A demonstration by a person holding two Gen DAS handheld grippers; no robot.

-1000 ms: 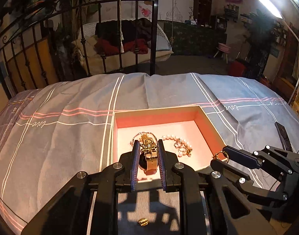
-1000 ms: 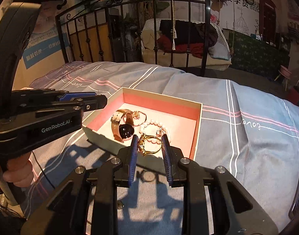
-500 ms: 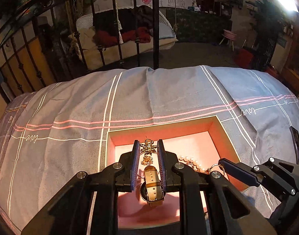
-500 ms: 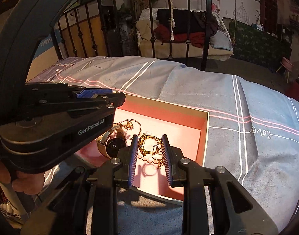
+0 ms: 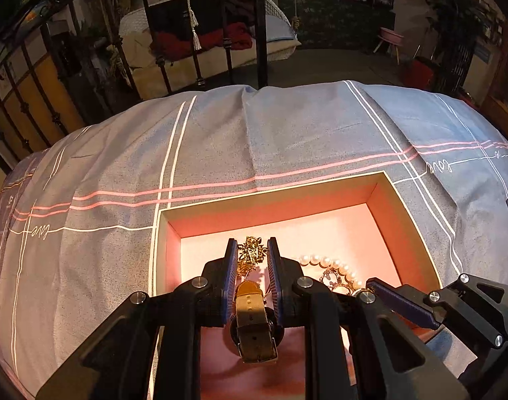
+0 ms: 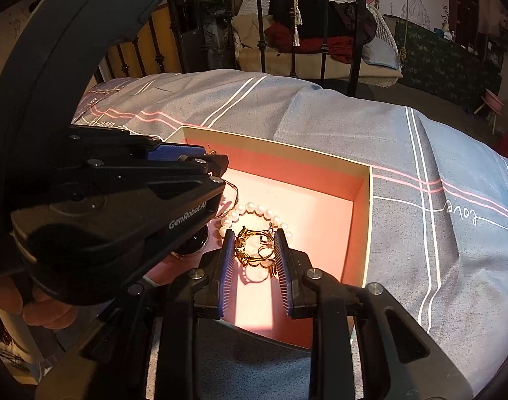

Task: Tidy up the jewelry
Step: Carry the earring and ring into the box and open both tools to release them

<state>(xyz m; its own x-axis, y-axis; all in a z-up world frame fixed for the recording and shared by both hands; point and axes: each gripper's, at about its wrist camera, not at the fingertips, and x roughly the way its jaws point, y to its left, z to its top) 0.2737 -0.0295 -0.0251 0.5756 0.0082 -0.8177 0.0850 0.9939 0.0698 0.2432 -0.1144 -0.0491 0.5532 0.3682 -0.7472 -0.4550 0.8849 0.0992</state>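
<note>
Nearest you, your left gripper (image 5: 252, 256) is pinched nearly shut on a gold brooch (image 5: 251, 254), which sticks up between the blue pads at their tips, above the floor of the box. Straight below it, at 6 o'clock between the fingers, a watch (image 5: 255, 325) with a tan strap lies on the pink floor of the box (image 5: 405, 220). Your right gripper (image 6: 255, 245) is closed to a narrow gap on a gold ring-shaped bangle (image 6: 252, 246), its pads pressing on both sides, and it too hangs over the box interior. Just beyond that bangle, at 12 o'clock, a pearl bracelet (image 6: 254, 210) curves on the box floor; in the left view the same pearls sit at 3 o'clock from the brooch. The open box rests on a grey bedspread (image 5: 287, 133) with pink and white stripes. Farther out, at 12 o'clock, black iron bed rails (image 5: 260, 26) stand at the edge of the bed.
</note>
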